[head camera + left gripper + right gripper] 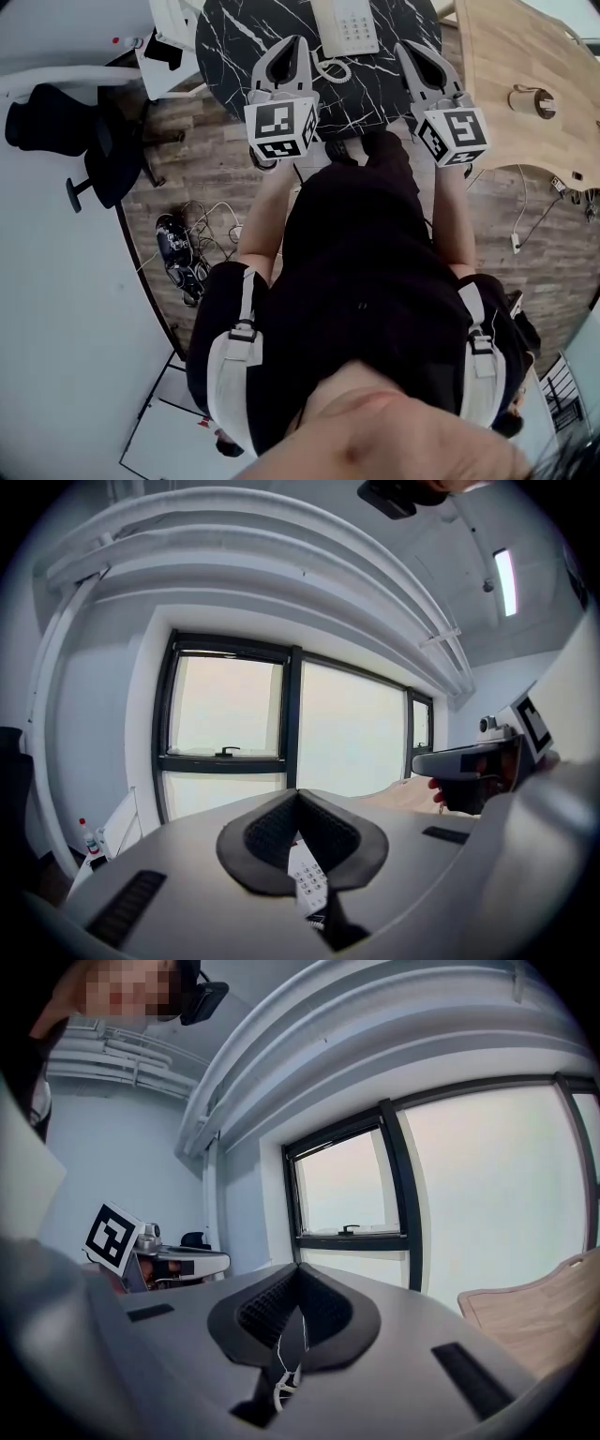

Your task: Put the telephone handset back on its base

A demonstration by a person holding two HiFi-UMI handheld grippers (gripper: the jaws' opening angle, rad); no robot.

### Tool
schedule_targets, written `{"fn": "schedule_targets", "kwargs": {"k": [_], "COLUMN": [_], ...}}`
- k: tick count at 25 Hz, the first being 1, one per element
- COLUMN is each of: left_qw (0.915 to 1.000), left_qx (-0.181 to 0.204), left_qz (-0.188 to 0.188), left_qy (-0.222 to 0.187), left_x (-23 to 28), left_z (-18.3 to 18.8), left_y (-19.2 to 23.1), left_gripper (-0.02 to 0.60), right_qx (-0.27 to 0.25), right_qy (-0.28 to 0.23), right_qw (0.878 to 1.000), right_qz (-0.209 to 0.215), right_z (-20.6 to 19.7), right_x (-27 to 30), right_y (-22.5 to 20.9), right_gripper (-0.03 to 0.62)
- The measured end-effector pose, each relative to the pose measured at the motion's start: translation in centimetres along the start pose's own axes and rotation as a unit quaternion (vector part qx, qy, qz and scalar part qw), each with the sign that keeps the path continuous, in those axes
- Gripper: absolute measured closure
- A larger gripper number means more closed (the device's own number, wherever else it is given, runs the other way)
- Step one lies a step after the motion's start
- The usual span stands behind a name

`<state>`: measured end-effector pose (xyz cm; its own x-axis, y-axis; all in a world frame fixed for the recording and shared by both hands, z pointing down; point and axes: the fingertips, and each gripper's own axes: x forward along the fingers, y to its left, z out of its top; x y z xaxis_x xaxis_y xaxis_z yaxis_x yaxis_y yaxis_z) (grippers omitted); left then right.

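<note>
Now | left gripper (296,45), right gripper (408,49): jaws clenched, empty | telephone (345,23) near table (234,42) edge

head view: above the person (366,281), facing steeply down, telephone (345,26) top centre | left gripper view, right gripper view: close behind own jaws, tilted up toward windows (230,714) | shared: windows; telephone keys low centre in left gripper view

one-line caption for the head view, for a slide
A person holds the left gripper and right gripper, both shut and empty, at a black marble table bearing a white telephone.
</note>
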<state>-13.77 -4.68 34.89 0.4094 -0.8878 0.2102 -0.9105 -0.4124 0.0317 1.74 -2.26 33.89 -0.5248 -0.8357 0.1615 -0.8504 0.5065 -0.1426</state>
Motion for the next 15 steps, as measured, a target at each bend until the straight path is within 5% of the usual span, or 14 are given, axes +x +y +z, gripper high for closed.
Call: {"fn": "schedule_targets", "kwargs": {"k": [15], "left_qw": [1.0], "left_qx": [0.0], "left_qz": [0.0], "left_qy": [0.003], "left_x": [-1.12], "left_z": [-0.24], "left_y": [0.26], "left_gripper": [0.566], "right_qx": [-0.005], "right_qy": [0.003], "right_qw": [1.0], "right_qz": [-0.007], "right_z": [-0.09], "right_x": [-0.54], "right_y": [0.68], "right_gripper": [0.565]}}
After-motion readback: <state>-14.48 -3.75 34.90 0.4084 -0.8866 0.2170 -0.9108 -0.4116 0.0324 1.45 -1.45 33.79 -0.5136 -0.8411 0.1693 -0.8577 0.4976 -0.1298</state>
